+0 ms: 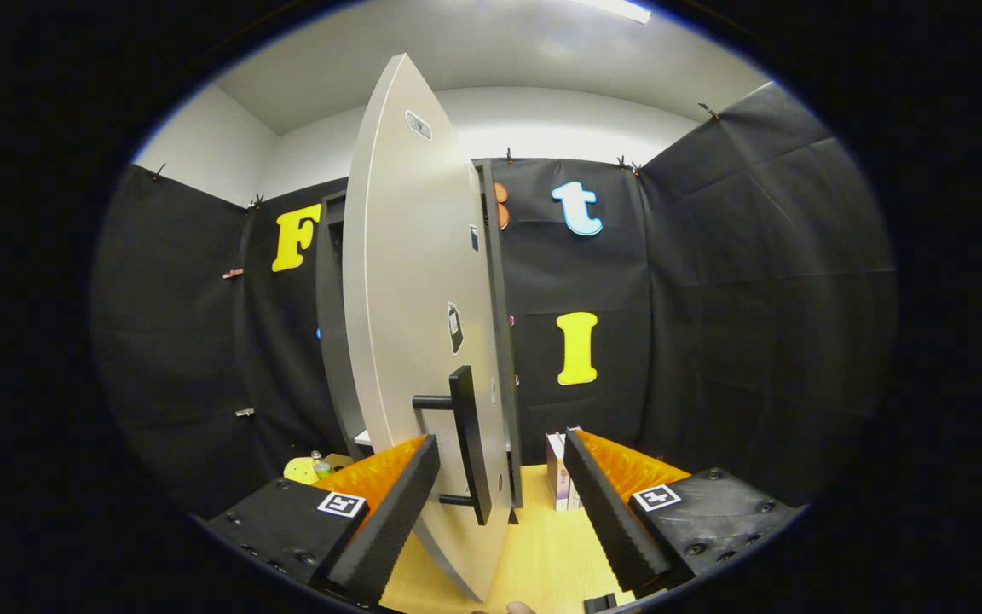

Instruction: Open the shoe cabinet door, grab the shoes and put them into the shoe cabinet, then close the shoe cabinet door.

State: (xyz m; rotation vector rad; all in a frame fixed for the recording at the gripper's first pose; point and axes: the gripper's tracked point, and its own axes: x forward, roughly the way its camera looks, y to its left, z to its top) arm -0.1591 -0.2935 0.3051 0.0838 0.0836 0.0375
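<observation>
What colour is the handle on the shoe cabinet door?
Black. The handle stands on the light grey door, between the open gripper fingers, seen best in the gripper view.

A pale wooden tabletop carries a few stray things. A small box with a white and purplish face stands upright toward its far edge. A yellow-green object lies near the far left corner, with a small bottle just beside it; both are too small to identify further

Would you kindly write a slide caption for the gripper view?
Open gripper straddling the black handle of the half-open shoe cabinet door.
</observation>
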